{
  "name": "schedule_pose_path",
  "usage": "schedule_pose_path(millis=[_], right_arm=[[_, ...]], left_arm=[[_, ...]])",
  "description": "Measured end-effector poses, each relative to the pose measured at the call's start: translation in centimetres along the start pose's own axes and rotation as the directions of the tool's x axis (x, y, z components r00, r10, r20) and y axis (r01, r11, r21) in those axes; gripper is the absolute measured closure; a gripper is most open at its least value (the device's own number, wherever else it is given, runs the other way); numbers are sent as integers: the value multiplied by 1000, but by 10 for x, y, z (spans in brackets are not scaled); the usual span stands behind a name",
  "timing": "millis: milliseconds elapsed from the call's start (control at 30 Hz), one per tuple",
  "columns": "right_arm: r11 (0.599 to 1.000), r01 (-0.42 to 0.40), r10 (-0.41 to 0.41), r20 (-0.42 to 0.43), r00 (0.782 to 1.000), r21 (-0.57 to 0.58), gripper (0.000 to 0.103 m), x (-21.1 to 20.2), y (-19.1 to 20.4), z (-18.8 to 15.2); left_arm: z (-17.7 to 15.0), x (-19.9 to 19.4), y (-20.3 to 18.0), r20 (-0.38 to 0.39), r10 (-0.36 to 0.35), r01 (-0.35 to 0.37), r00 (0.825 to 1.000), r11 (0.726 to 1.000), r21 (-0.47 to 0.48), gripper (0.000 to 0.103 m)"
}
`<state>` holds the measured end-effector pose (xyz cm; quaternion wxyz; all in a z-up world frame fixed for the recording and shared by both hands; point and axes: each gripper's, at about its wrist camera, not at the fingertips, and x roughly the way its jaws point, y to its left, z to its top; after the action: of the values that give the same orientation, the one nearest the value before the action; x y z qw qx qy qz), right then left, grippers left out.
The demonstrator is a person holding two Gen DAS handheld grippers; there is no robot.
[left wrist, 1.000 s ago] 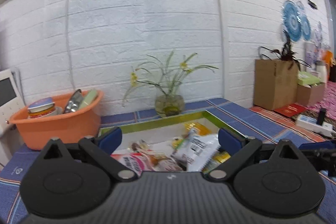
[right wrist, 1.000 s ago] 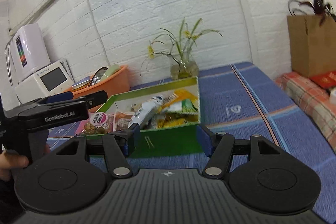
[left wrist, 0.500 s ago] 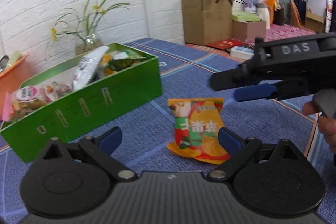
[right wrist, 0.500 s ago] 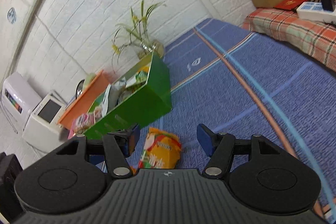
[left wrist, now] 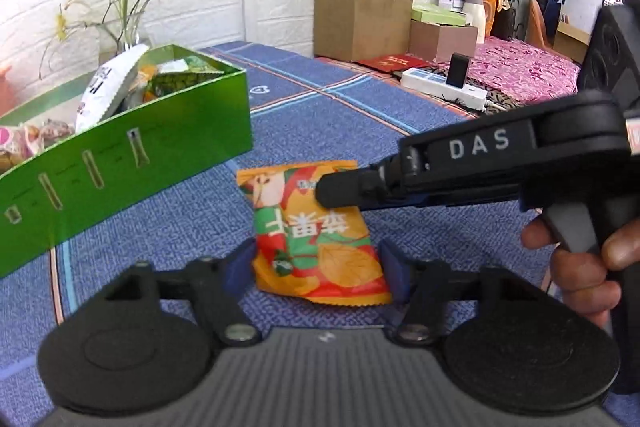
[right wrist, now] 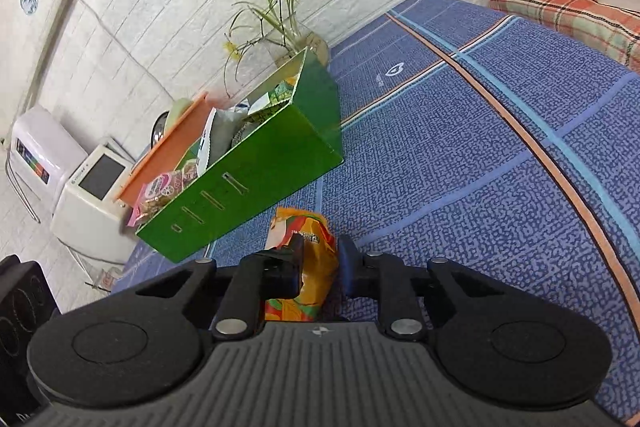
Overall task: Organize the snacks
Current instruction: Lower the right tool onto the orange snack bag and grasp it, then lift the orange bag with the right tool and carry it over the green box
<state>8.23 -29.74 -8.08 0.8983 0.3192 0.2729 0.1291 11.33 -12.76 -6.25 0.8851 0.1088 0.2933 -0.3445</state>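
An orange and red snack packet [left wrist: 316, 235] lies flat on the blue tablecloth in front of a green box [left wrist: 120, 151] that holds several snack packets. My left gripper [left wrist: 318, 269] is open, its fingers on either side of the packet's near end. My right gripper [right wrist: 320, 263] comes in from the right in the left wrist view [left wrist: 340, 191]; its jaws are narrowed around the packet's [right wrist: 316, 267] far part. The green box [right wrist: 256, 179] stands just behind it.
A glass vase with a plant [left wrist: 120, 23] stands behind the box by the white brick wall. An orange basin [right wrist: 168, 147] and a white appliance [right wrist: 92, 195] are to the left. A cardboard box [left wrist: 360, 15] and a white power strip [left wrist: 444, 89] are at the right.
Both grippers have swung down from the green box to the snack packet. The left gripper's fingers now flank it, and the right gripper has closed in around it.
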Motion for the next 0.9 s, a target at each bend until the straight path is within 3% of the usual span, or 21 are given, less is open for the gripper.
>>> schedule_pose_path(millis=[100, 267, 533, 767, 900], right_arm=[[999, -28, 28, -2, 1000, 17, 74, -1, 0, -1], [998, -29, 30, 12, 999, -62, 74, -6, 20, -8], [981, -93, 96, 11, 995, -171, 74, -12, 60, -13], [944, -201, 192, -59, 980, -260, 75, 15, 108, 7], [937, -259, 252, -59, 966, -235, 76, 35, 129, 27]], left_arm=[[-3, -5, 0, -5, 13, -13, 1000, 1000, 8, 44], [-6, -19, 0, 2, 36, -37, 999, 999, 19, 44], [-14, -66, 11, 72, 94, -93, 993, 996, -13, 44], [-8, -108, 40, 147, 217, -210, 965, 976, -59, 44], [9, -122, 62, 201, 279, -267, 939, 960, -87, 44]])
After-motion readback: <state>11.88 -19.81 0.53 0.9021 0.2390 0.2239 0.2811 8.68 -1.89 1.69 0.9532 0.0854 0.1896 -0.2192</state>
